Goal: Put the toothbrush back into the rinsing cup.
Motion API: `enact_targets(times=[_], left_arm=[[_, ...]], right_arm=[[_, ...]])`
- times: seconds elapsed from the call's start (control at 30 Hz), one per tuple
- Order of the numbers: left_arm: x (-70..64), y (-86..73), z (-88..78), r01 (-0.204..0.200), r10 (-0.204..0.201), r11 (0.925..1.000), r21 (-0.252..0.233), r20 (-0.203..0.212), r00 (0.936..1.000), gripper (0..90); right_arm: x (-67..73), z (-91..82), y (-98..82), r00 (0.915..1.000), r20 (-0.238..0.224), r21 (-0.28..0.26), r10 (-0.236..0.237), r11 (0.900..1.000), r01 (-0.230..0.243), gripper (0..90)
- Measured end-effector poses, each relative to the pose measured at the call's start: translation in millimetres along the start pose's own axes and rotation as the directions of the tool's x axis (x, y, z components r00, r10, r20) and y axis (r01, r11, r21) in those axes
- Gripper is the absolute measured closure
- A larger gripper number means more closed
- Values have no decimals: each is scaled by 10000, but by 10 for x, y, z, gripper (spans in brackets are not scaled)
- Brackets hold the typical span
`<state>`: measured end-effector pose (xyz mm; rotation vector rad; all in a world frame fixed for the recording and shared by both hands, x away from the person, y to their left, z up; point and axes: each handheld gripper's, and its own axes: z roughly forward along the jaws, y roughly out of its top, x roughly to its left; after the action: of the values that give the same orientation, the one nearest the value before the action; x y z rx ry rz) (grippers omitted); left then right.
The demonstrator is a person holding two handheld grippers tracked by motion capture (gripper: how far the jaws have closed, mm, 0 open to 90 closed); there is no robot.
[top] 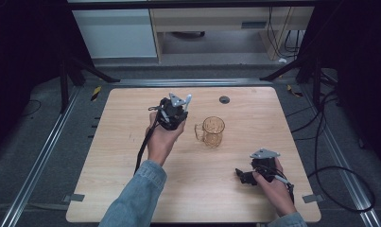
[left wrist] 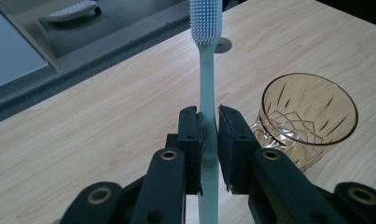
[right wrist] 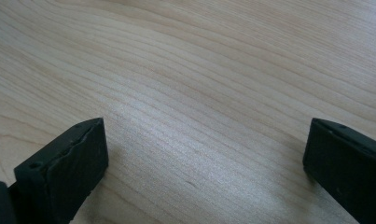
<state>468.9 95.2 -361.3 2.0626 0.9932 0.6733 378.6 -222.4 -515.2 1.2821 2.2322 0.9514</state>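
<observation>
- High view: the left gripper [top: 177, 108] is up over the middle of the light wooden table [top: 122, 156], clamped on a pale mint-green plastic toothbrush [top: 187, 101] whose head pokes up and to the right. An amber cut-glass mug with a handle [top: 212, 131] stands just to its right, not touching. The right gripper [top: 242, 175] sits low near the front right of the table, well apart from the mug, jaws pointing left.
- Left gripper view: both black jaws are squeezed right onto the toothbrush [left wrist: 207, 116] handle, pads [left wrist: 191, 140] flat against it on each side. The brush stands pretty much upright, bristles at the top. The mug [left wrist: 307, 119] is just to the right of the jaws, open mouth showing.
- Right gripper view: the right gripper [right wrist: 204, 163] has its jaws spread wide, nothing between them but bare table [right wrist: 199, 84], close below.
</observation>
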Motion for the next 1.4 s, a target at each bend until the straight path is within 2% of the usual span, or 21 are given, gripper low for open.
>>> enact_targets(times=[0.3,0.53,0.73,0.93,1.03,1.07,1.1,1.13,1.2,1.23,1.3,1.33,1.37,1.4], left_arm=[[-26,-3,-33,92,-100,9983,-580,-146,9998,791],[-45,17,-62,90,-123,9937,-1119,-294,9995,790],[-57,24,-52,253,-273,9894,-1430,-114,9996,790],[-82,30,-40,203,-213,9872,-1584,-42,9998,790],[-77,31,-37,335,-345,9843,-1731,-27,9994,790],[-80,33,-41,441,-454,9803,-1926,-23,9990,790],[-80,33,-41,441,-454,9803,-1926,-23,9990,790],[-96,37,-56,387,-413,9755,-2165,-74,9991,790],[-103,40,-70,342,-379,9728,-2290,-118,9992,790],[-115,50,-98,302,-365,9651,-2601,-193,9991,790],[-117,54,-110,299,-372,9625,-2697,-221,9991,790],[-118,63,-139,273,-364,9547,-2964,-252,9990,790],[-121,66,-155,271,-365,9507,-3089,-244,9990,790],[-121,66,-155,271,-365,9507,-3089,-244,9990,790]], right_arm=[[0,0,0,10000,1,1,0,10000,0,4],[1,0,0,10000,3,1,11,10000,-11,4],[0,0,0,10000,6,-4,1,10000,-1,4],[0,0,0,10000,4,-2,-3,10000,3,4],[1,0,0,10000,4,-1,6,10000,-6,4],[0,0,0,10000,8,-3,0,10000,0,3],[0,0,0,10000,12,3,-6,10000,6,4],[0,0,0,10000,3,2,5,10000,-5,4],[1,0,0,10000,6,1,9,10000,-9,4],[-1,0,0,10000,6,2,-16,10000,16,4],[-4,2,-2,10000,37,-18,-86,10000,87,4],[0,-1,0,10000,8,7,-1,10000,1,3],[-1,0,-1,10000,14,-1,-32,10000,32,4],[-2,1,-1,10000,23,-6,-47,10000,47,4]])
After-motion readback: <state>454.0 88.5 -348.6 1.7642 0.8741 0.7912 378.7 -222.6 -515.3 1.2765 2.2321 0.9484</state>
